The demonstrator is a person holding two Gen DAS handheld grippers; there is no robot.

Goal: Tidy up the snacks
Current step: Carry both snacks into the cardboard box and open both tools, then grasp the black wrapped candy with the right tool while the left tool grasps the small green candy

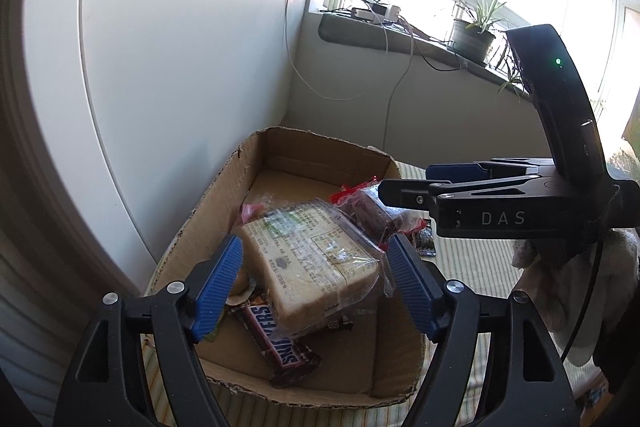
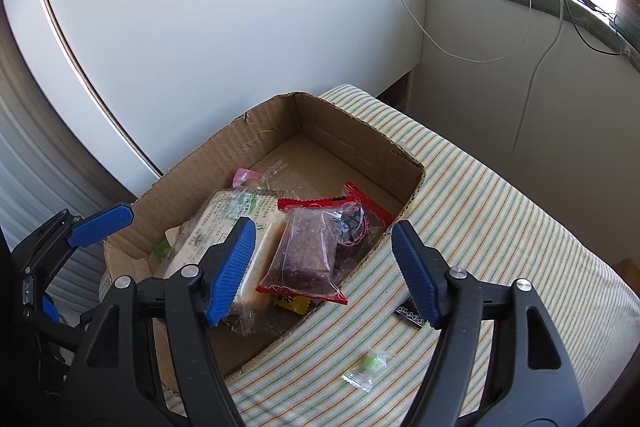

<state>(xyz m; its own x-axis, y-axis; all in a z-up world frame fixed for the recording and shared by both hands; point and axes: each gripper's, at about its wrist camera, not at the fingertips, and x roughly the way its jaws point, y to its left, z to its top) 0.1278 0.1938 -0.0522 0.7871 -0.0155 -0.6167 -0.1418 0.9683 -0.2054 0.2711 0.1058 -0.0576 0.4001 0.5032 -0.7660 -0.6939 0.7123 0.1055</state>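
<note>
Left gripper (image 1: 314,281) jaws wide over box (image 1: 208,223); right gripper (image 2: 324,273) wide too (only its view shows green candy (image 2: 368,367)).

The left gripper (image 1: 314,283) has black plastic arms with triangular cut-outs, round silver screws at the joints, and ribbed blue pads (image 1: 218,287) on its fingers. The right gripper (image 2: 324,267) is built the same way. Seen from the left wrist, its black body carries white letters "DAS", a small green light and a thin black cable.
</note>
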